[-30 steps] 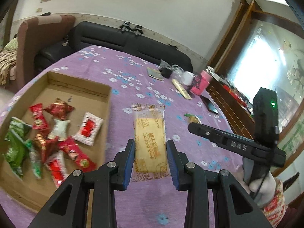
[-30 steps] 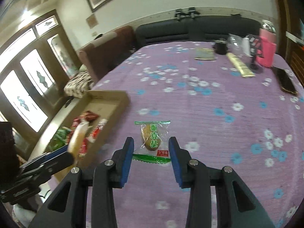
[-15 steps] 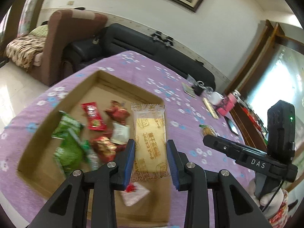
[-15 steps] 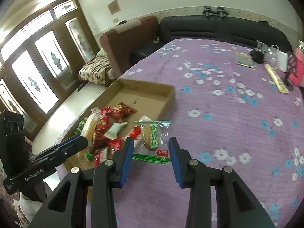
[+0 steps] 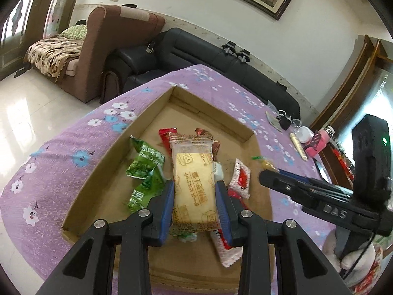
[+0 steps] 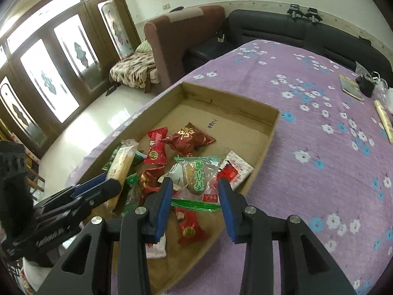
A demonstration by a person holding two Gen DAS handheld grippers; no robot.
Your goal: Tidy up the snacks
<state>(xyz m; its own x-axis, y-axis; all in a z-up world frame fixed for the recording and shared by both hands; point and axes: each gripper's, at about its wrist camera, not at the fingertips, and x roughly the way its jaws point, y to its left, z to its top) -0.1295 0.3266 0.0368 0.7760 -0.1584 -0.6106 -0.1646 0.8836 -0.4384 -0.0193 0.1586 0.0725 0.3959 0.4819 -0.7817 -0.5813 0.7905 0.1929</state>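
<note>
Above the cardboard tray [image 5: 248,132], left gripper [image 5: 195,200] pinched a biscuit packet [image 5: 192,179]; right gripper [image 6: 194,204] apparently pinched a green-printed snack packet [image 6: 200,174]; best released low, onto bare cardboard.

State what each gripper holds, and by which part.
Left gripper: yellow biscuit packet, clamped across its lower sides. Right gripper: clear green-printed snack packet, clamped by its side edges near the bottom.
</note>
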